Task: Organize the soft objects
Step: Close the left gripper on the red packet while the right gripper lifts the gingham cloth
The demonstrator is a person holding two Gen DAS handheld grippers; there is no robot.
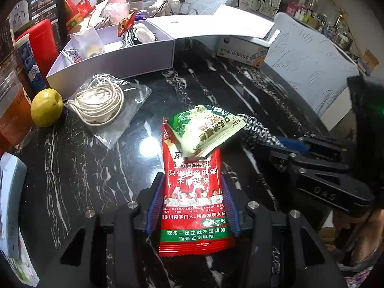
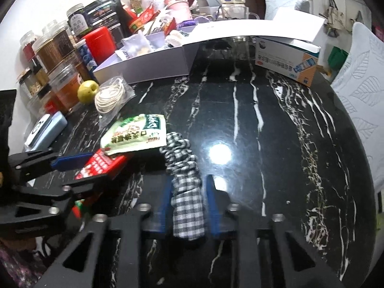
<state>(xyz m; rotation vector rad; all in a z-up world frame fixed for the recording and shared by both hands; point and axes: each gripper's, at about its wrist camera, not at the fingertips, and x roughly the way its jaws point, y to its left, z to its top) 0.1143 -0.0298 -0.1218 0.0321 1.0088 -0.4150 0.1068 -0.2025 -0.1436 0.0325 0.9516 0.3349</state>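
Left wrist view: both my grippers are clamped on soft things, with a loose packet riding on top.

My left gripper (image 1: 192,206) grasps the red snack packet (image 1: 192,192) low on the counter (image 1: 84,156), while my right gripper (image 2: 188,206) is clenched on the checked cloth (image 2: 184,184). The green-and-white packet (image 1: 206,129) lies half on the red one, touching the cloth (nothing grips it). If I lift either hand toward the white box (image 1: 115,60), I judge it could slide off or get dragged. The slick foil may also slip from the pads, and the cloth's dangling end could snag.
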